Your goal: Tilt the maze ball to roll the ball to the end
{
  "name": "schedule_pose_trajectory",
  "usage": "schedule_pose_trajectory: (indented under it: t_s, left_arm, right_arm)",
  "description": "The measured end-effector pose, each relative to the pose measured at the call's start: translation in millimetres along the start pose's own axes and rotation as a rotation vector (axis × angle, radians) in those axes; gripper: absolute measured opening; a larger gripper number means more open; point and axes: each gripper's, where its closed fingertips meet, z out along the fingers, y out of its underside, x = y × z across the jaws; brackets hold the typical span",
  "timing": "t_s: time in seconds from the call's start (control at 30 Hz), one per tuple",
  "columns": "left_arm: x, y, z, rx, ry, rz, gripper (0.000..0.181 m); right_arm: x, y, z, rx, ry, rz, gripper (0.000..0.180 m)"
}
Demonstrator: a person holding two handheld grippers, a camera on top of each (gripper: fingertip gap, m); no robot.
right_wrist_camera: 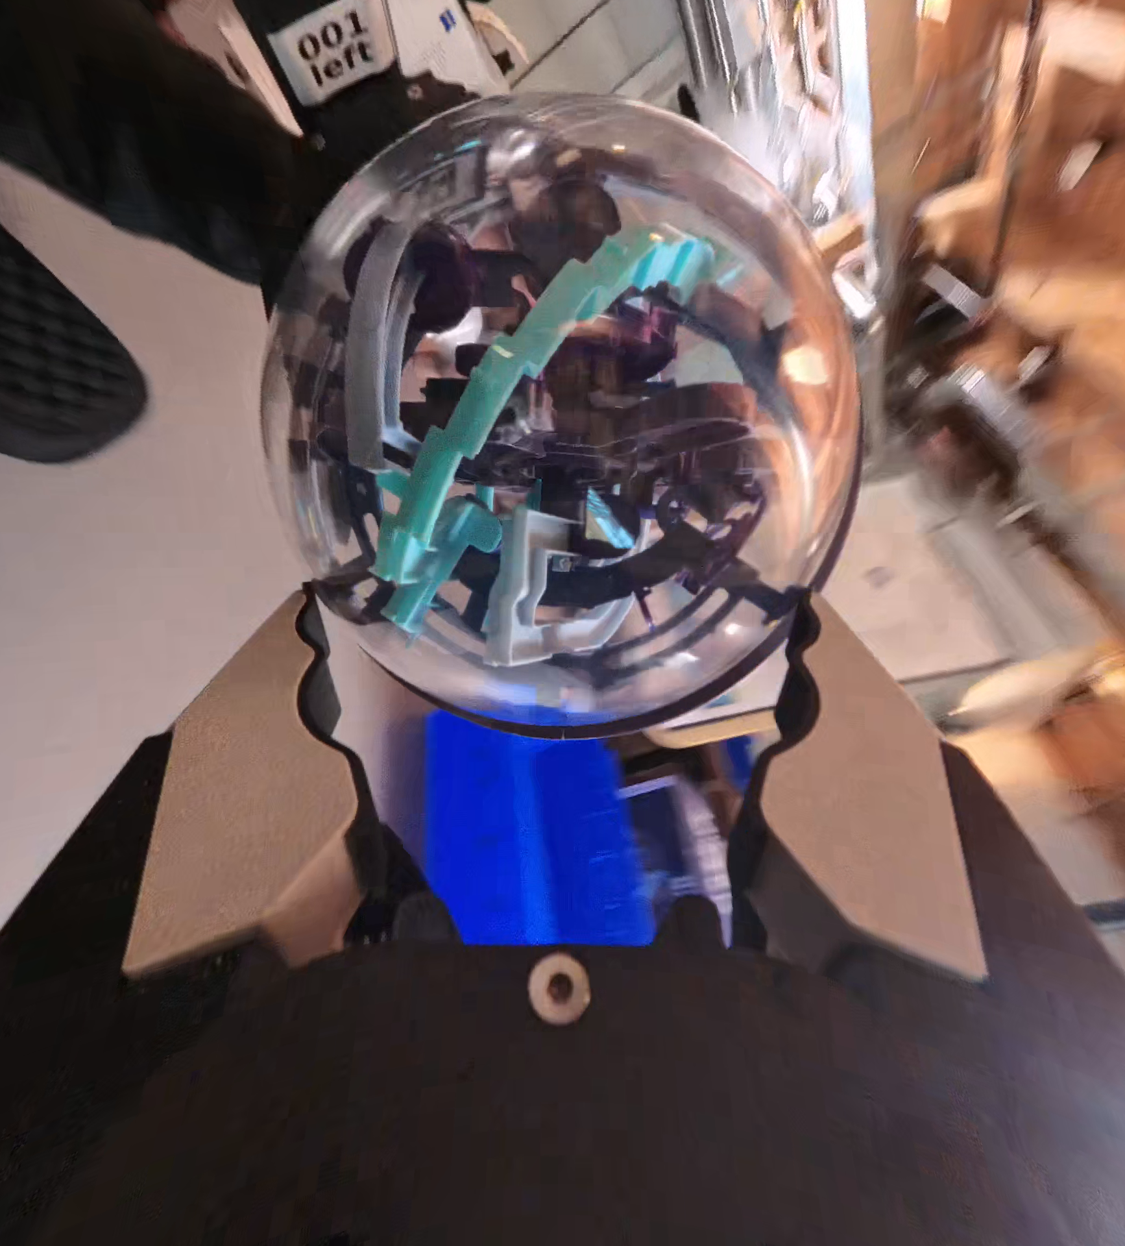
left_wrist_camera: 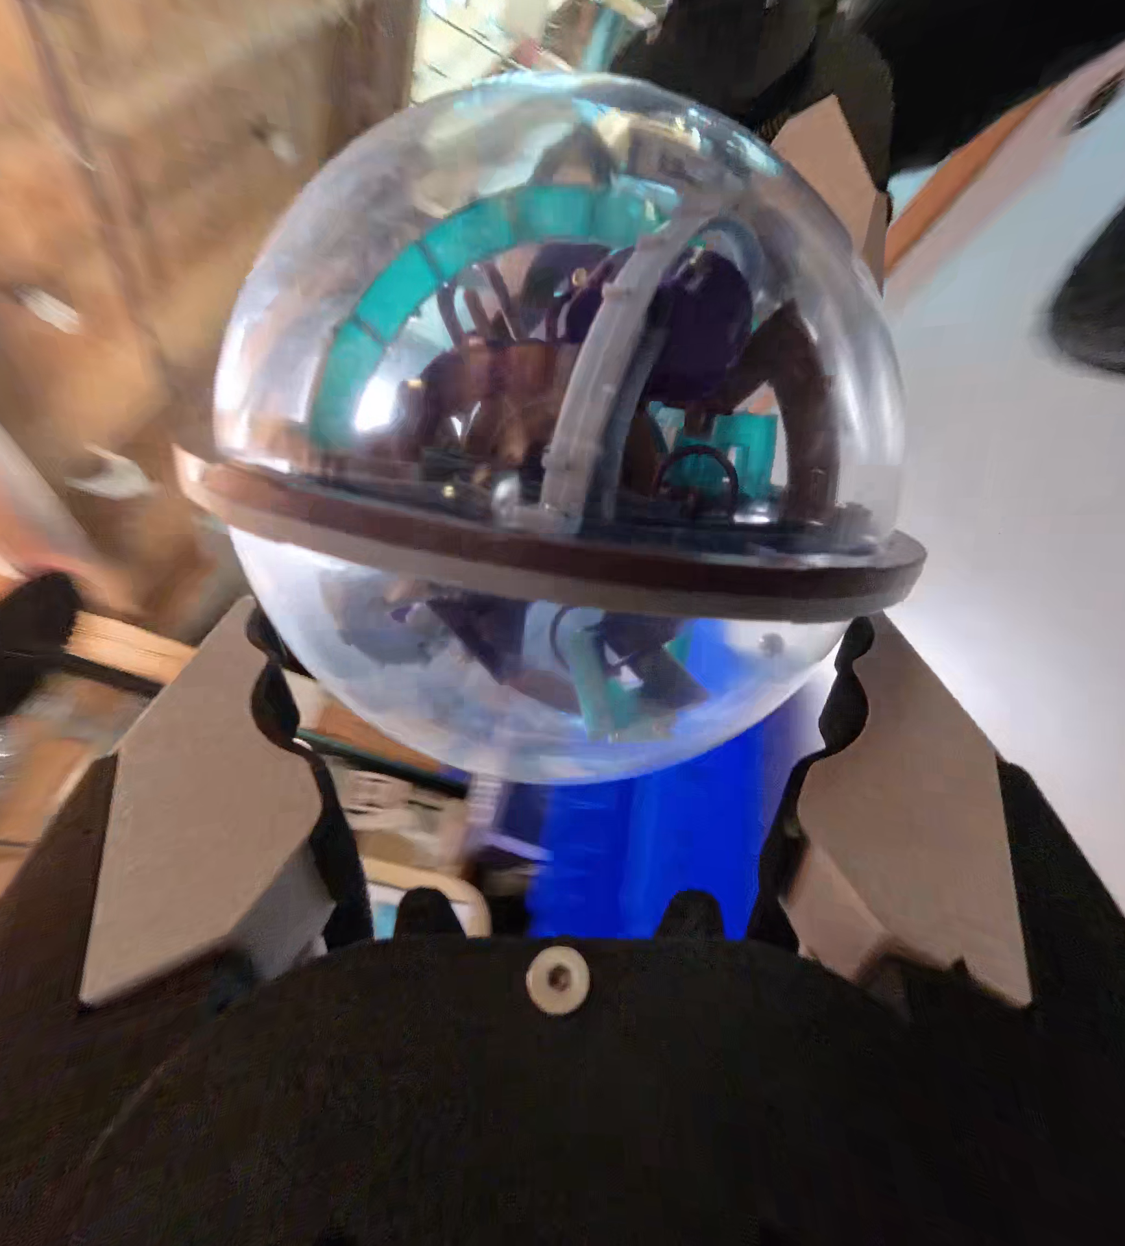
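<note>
The maze ball [left_wrist_camera: 546, 418] is a clear sphere with teal, grey and purple tracks inside and a dark ring around its middle. My left gripper [left_wrist_camera: 556, 667] is shut on its lower half, a finger on each side below the ring. A small silver ball [left_wrist_camera: 504, 502] sits on the track just above the ring. In the right wrist view the maze ball [right_wrist_camera: 560, 404] is held from the opposite side. My right gripper [right_wrist_camera: 560, 620] is shut on it at the ring. The left gripper's body [right_wrist_camera: 344, 61] shows behind the sphere.
A bright blue object [right_wrist_camera: 526, 829] lies below the ball, also in the left wrist view [left_wrist_camera: 647, 843]. A white surface [right_wrist_camera: 108, 573] spreads to one side, with a black mesh object [right_wrist_camera: 20, 337] on it. Blurred brown boxes [right_wrist_camera: 1052, 270] fill the other side.
</note>
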Motion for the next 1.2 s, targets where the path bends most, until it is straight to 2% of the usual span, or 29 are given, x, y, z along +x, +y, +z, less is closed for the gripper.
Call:
schedule_pose_trajectory:
  t_s: [0.07, 0.13, 0.2, 0.27, 0.33, 0.4, 0.57, 0.77, 1.0, 1.2]
  left_arm:
    - [-36.8, -26.8, -9.4, 0.028, -0.140, 0.174, 0.157]
    - [-54.2, -41.4, -16.2, 0.067, -0.182, 0.180, 0.157]
    - [-43.9, -12.6, -4.5, 0.060, -0.090, -0.108, 0.157]
    - [2.2, 30.6, 12.0, 0.001, 0.030, -0.457, 0.157]
    - [56.0, 49.3, 15.1, -0.019, 0.110, -0.618, 0.154]
    - [82.7, 50.8, 12.1, -0.034, 0.145, -0.634, 0.153]
    - [93.5, 49.3, 14.1, -0.055, 0.248, -0.779, 0.153]
    - [109.8, 75.2, 20.6, -0.105, 0.358, -0.951, 0.153]
    - [77.4, 114.7, 39.7, -0.054, 0.353, -1.011, 0.153]
    - [115.3, 143.6, 42.9, -0.159, 0.453, -1.126, 0.153]
  right_arm:
    - [26.0, -32.9, -3.7, 0.001, 0.026, -0.186, 0.133]
    - [36.5, -43.2, -1.4, -0.001, -0.021, -0.161, 0.133]
    - [30.3, -16.2, 7.2, -0.042, -0.130, 0.089, 0.132]
    - [1.2, 22.2, 11.3, -0.091, -0.235, 0.333, 0.131]
    - [-36.7, 47.9, 6.4, -0.164, -0.297, 0.422, 0.130]
    - [-57.9, 56.3, 0.8, -0.215, -0.314, 0.460, 0.131]
    - [-65.8, 67.6, -2.1, -0.262, -0.359, 0.647, 0.131]
    - [-79.4, 103.3, 10.6, -0.285, -0.430, 0.874, 0.132]
    - [-50.9, 137.5, 42.3, -0.214, -0.382, 0.988, 0.135]
    - [-87.7, 171.9, 49.0, -0.224, -0.446, 1.142, 0.135]
